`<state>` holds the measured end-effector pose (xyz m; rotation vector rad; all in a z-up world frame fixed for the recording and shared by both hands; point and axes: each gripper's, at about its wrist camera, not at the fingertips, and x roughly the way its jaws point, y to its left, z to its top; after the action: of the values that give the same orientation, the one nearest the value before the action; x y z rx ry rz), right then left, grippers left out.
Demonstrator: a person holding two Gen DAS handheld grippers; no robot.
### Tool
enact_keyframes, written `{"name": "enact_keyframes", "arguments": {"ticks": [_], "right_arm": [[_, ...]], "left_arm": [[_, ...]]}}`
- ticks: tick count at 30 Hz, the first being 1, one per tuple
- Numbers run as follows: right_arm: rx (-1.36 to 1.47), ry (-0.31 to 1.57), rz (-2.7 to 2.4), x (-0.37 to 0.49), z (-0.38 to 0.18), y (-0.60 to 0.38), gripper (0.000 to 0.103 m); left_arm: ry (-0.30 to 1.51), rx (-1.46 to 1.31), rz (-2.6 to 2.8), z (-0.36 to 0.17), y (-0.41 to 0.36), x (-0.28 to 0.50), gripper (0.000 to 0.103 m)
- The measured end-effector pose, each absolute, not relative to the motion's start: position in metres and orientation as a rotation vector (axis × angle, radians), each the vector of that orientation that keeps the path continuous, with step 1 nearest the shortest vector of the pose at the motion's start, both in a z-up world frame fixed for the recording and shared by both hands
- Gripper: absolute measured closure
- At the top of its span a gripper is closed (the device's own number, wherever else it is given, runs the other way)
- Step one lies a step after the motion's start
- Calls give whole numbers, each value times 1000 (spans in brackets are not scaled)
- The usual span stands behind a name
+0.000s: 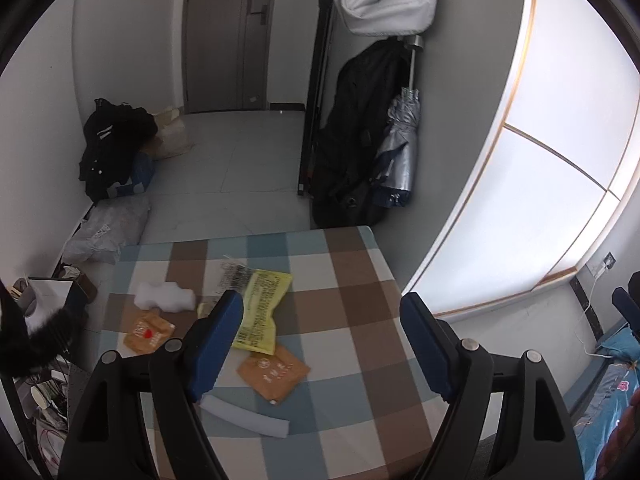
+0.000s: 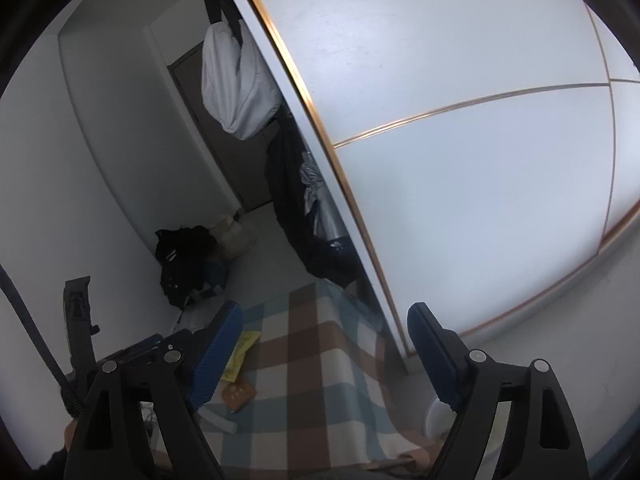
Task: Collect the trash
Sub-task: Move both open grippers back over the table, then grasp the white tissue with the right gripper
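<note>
Trash lies on a checked tablecloth point(image 1: 352, 304): a yellow wrapper point(image 1: 262, 310), an orange packet point(image 1: 274, 372), a second orange packet point(image 1: 148, 334), a white foam piece point(image 1: 166, 296), a clear barcode wrapper point(image 1: 234, 274) and a pale foam strip point(image 1: 248, 418). My left gripper point(image 1: 320, 320) is open and empty, above the table, its left finger over the yellow wrapper. My right gripper point(image 2: 324, 334) is open and empty, higher up, to the right. The yellow wrapper point(image 2: 242, 354), orange packet point(image 2: 238, 394) and strip point(image 2: 218, 420) show in the right wrist view.
A white wardrobe point(image 1: 540, 160) stands right of the table. A black bag point(image 1: 356, 140) and folded umbrella point(image 1: 400, 148) lean by it. Dark clothes point(image 1: 112, 144) and a plastic bag point(image 1: 108, 232) lie on the floor at left. A bed point(image 1: 616, 400) is at far right.
</note>
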<state>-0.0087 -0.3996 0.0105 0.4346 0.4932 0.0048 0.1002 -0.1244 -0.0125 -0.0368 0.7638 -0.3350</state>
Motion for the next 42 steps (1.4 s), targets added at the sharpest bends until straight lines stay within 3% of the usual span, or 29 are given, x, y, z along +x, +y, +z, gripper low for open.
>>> {"name": "enact_keyframes", "arguments": {"ticks": [18,28,32,35,42], "right_arm": [[257,646,160,51,-13,-254,13],[176,812,222,88,-67,-193,12],[149,874,250,104,-88,-176,12],[120,915,275,116,-99,-165,12],[50,1000,331,140,-125,-128,12]], "left_arm": [[671,-140,-129,-20,10,121,14],[766,-234,-83,-62,62,131,14],[783,-298,-73,-62,79,131,13],[800,-320,-55,-64,87,134,7],[851,-382,-44,-72,103,144,7]]}}
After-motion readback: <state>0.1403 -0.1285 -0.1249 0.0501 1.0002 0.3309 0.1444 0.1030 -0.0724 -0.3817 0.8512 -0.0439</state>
